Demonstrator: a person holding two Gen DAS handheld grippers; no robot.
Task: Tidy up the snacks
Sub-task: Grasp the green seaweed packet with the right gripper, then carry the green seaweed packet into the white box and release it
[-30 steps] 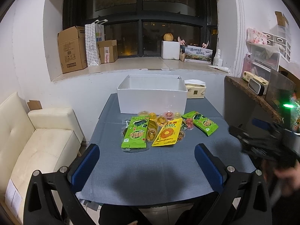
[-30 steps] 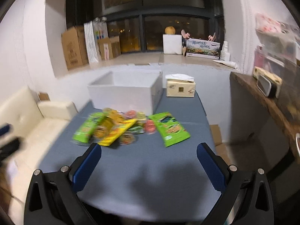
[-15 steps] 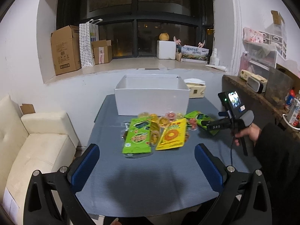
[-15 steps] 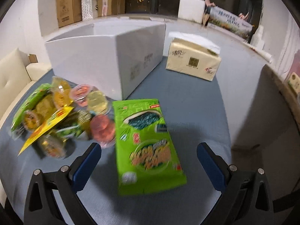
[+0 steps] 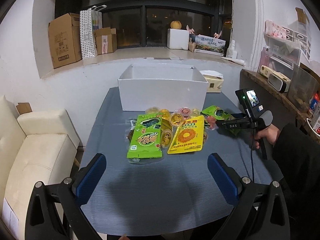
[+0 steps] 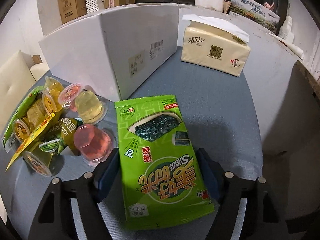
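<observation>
A pile of snacks lies on the grey table in front of an open white box: a green seaweed bag, a yellow sunflower-seed bag, several jelly cups. A second green seaweed bag lies at the pile's right; it also shows in the left wrist view. My right gripper is open, its blue pads either side of this bag, low over the table. My left gripper is open and empty, held back above the table's near part.
A tissue pack stands right of the white box. A cream sofa is left of the table. A counter with clutter is on the right. Cardboard boxes sit on the window ledge.
My right gripper has moved forward and down over the right-hand green seaweed bag, now straddling it. The left gripper has stayed nearly still, shifting slightly closer.
</observation>
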